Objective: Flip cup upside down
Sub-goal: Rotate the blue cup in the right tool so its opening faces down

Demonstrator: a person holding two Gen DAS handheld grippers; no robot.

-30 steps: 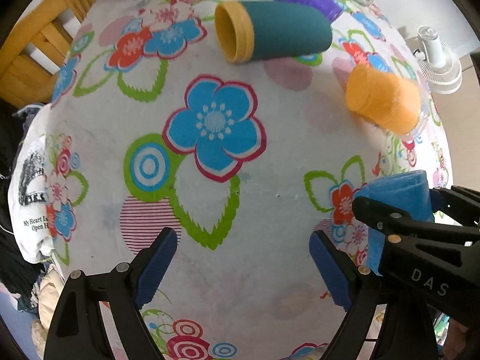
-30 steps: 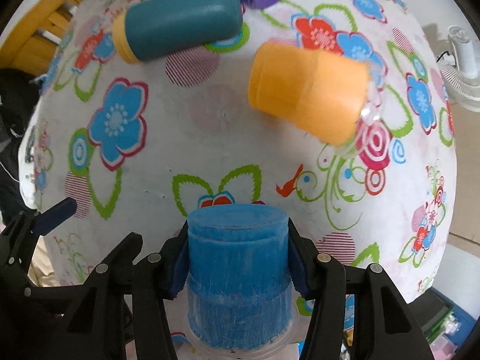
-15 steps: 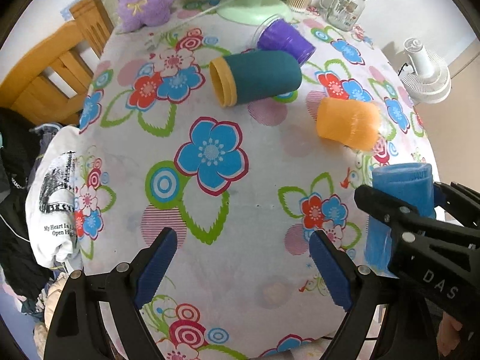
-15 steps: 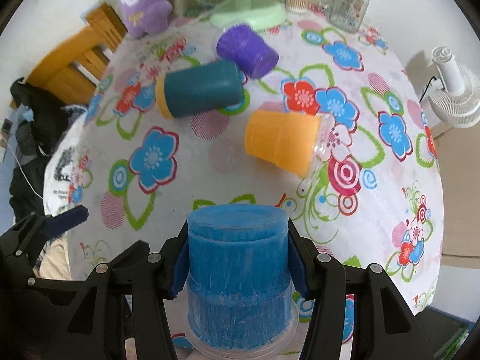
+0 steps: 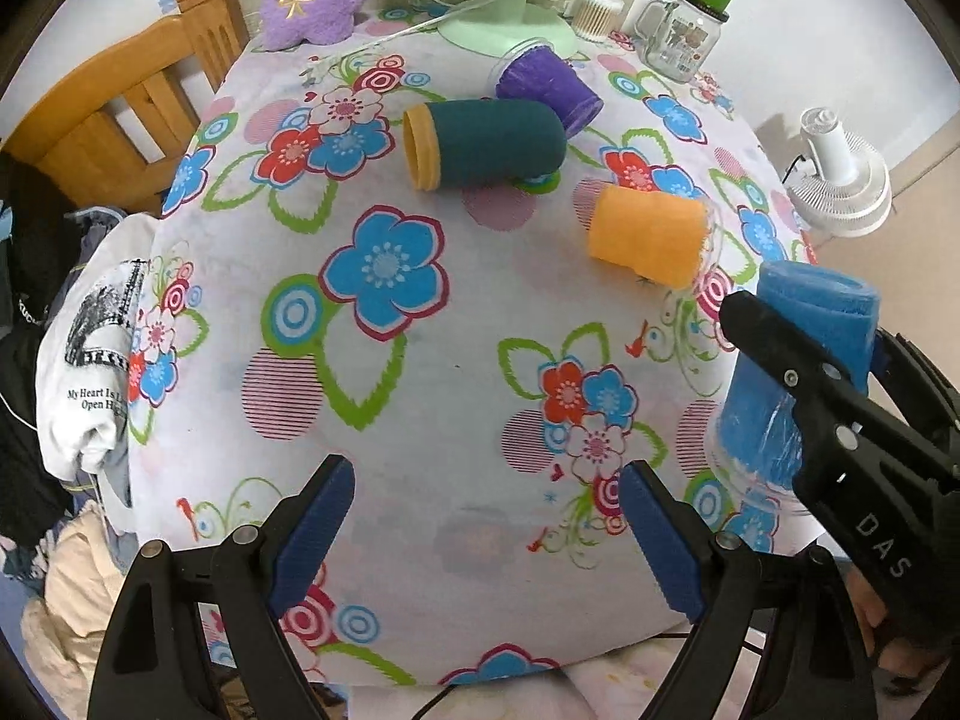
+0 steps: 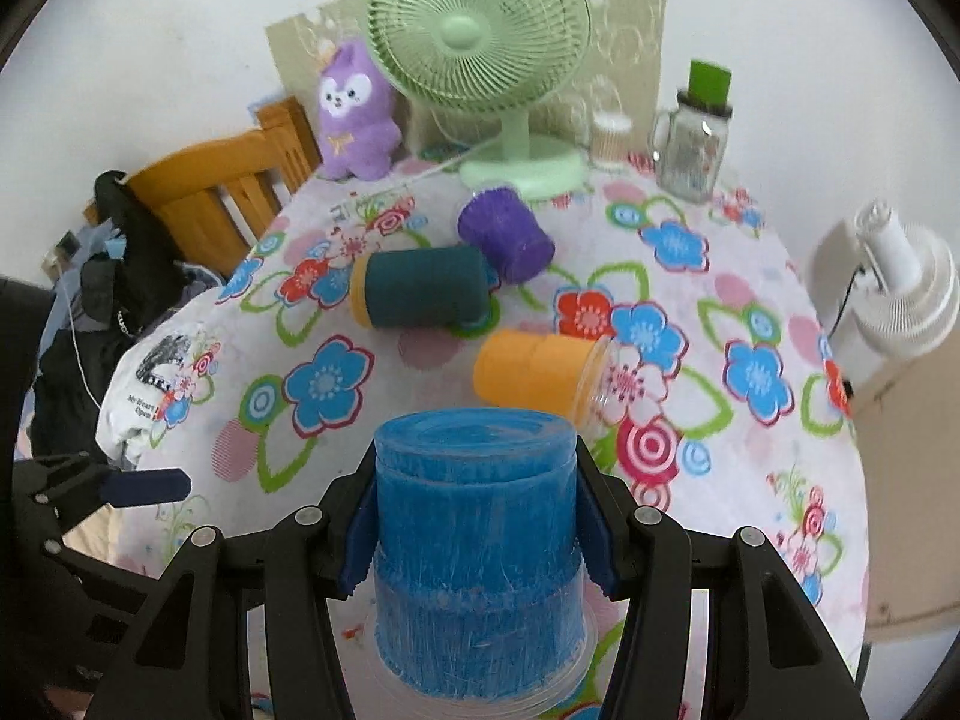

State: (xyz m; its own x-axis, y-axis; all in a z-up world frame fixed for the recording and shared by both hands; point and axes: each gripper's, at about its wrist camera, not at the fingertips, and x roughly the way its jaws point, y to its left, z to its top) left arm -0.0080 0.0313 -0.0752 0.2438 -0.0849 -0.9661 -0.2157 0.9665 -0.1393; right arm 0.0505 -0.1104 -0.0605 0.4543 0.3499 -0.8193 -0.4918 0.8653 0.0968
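My right gripper (image 6: 474, 516) is shut on a blue cup (image 6: 477, 546) that stands upside down, closed base up and clear rim down, at the near right edge of the flowered table (image 5: 420, 420). The same cup (image 5: 798, 372) shows at the right of the left wrist view, clamped by the right gripper's black fingers (image 5: 780, 354). My left gripper (image 5: 486, 522) is open and empty over the near edge of the table, left of the cup.
An orange cup (image 6: 540, 372), a teal cup (image 6: 420, 294) and a purple cup (image 6: 507, 234) lie on their sides mid-table. A green fan (image 6: 480, 60), purple plush (image 6: 354, 114) and glass jar (image 6: 696, 144) stand at the back. A wooden chair (image 5: 120, 120) is left.
Both views have tilted up and pulled back from the table, so the fan and back wall now show. The blue cup stays clamped upside down in the right gripper. The left gripper stays open.
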